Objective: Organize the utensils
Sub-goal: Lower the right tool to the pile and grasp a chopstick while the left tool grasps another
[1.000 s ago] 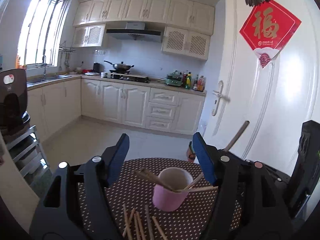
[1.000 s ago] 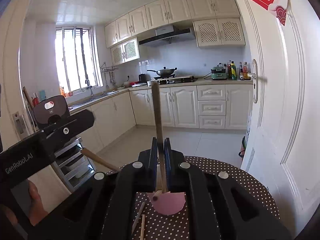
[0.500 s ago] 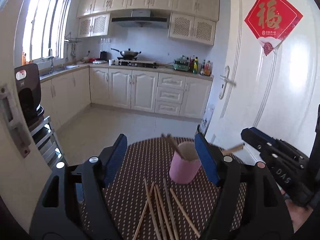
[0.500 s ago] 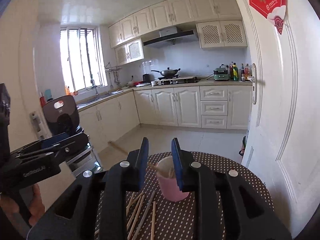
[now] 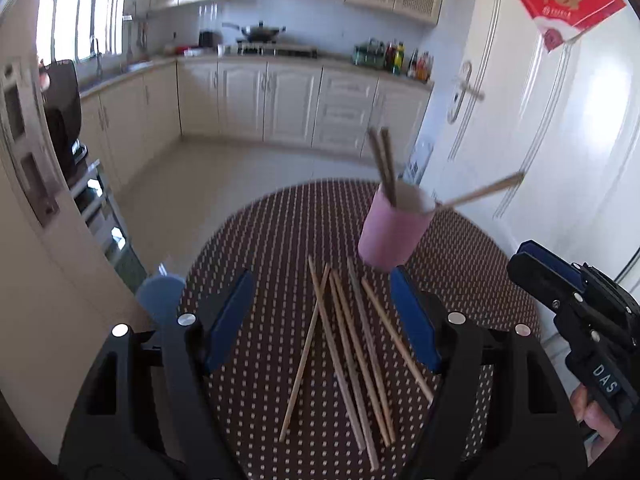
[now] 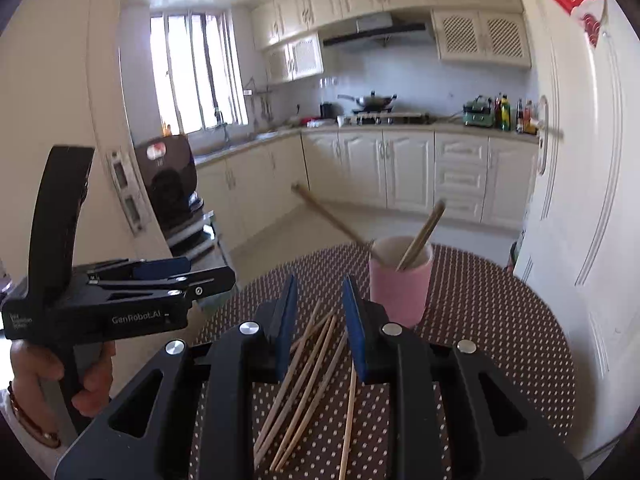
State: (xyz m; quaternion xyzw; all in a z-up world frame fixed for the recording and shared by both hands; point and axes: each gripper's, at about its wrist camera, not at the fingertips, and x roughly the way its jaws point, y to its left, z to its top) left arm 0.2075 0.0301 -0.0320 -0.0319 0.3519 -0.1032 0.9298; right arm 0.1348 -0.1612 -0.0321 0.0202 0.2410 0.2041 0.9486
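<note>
A pink cup (image 5: 394, 229) stands on the round dotted table (image 5: 264, 240) and holds three chopsticks (image 5: 384, 164), two leaning one way and one the other. It also shows in the right wrist view (image 6: 400, 284). Several loose chopsticks (image 5: 352, 352) lie on the table in front of the cup, also in the right wrist view (image 6: 308, 376). My left gripper (image 5: 322, 312) is open and empty above the loose chopsticks. My right gripper (image 6: 318, 312) is open and empty above them, left of the cup.
A white door (image 5: 540, 120) stands close behind the table on the right. A black appliance on a rack (image 6: 172, 192) stands left of the table. A blue round object (image 5: 160, 296) sits at the table's left edge. Kitchen cabinets (image 6: 400, 168) line the far wall.
The right gripper opened and let go of the chopstick, which now rests in the cup. Both grippers pulled back from the cup and tilted down over the loose chopsticks.
</note>
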